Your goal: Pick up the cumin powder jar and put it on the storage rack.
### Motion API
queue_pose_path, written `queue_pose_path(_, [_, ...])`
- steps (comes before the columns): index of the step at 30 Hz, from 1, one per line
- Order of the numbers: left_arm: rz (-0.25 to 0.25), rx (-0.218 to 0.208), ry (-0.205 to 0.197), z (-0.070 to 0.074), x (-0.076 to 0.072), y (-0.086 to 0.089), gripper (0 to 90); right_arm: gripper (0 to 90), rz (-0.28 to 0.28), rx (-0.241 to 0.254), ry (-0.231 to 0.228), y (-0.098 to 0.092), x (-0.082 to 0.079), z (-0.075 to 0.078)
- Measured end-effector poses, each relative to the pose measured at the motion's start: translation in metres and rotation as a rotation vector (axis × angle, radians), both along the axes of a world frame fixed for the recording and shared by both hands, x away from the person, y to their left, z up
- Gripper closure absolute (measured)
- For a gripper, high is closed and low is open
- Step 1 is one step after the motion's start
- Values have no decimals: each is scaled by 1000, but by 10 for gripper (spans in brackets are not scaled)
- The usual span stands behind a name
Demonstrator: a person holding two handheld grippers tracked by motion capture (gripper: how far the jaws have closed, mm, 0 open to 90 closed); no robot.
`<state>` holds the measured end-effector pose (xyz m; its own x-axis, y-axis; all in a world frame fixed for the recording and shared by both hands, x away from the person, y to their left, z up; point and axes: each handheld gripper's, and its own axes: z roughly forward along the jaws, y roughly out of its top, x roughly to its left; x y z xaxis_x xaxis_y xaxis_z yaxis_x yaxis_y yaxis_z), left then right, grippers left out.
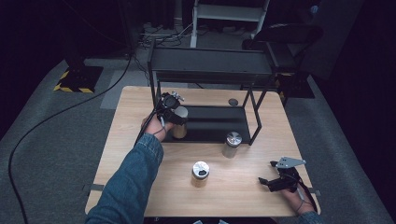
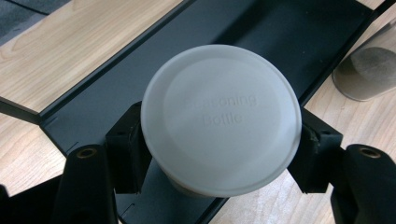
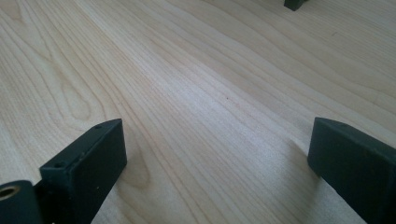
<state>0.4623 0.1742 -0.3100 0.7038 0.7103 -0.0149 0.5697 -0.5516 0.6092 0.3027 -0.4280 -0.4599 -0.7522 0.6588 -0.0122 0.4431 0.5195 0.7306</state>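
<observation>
Left tool (image 2: 219, 154): black two-jaw unit, clamped on the round seasoning jar with a frosted white lid (image 2: 220, 119); one pad is pressed against each side of the jar just below the lid; the embossed lettering on the lid is turned towards the camera in the left gripper view. The jar (image 1: 180, 122) is held over the left end of the flat black metal tray (image 1: 215, 126) that forms the base of the black wire-frame shelf rack (image 1: 210, 65); whether its base touches the tray cannot be told.

Right tool (image 1: 276, 181): jaws set wide apart, nothing between them; it is placed low over the pale wooden bench (image 3: 196, 93) near the front right corner, well apart from the rack.

Further items on the bench: a glass jar with a silver lid (image 1: 231, 144), just beside the front right corner of the tray; a glass jar with a silver shaker lid (image 1: 200, 173), nearer the front edge, between the two tools.
</observation>
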Motion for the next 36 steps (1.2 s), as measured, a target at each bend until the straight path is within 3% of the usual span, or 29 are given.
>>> queue_pose_path(8, [10, 19, 2, 1, 0, -5, 333, 43, -2, 0, 0, 0, 0, 0])
queue_pose_path(19, [30, 5, 25, 1, 2, 1, 331, 43, -2, 0, 0, 0, 0, 0])
queue_pose_path(23, [21, 25, 7, 2, -1, -2, 323, 43, -2, 0, 0, 0, 0, 0])
queue_pose_path(29, [31, 9, -32, 7, -11, 1, 173, 43, -2, 0, 0, 0, 0, 0])
queue_pose_path(36, [13, -8, -62, 21, -32, 11, 136, 43, -1, 0, 0, 0, 0, 0])
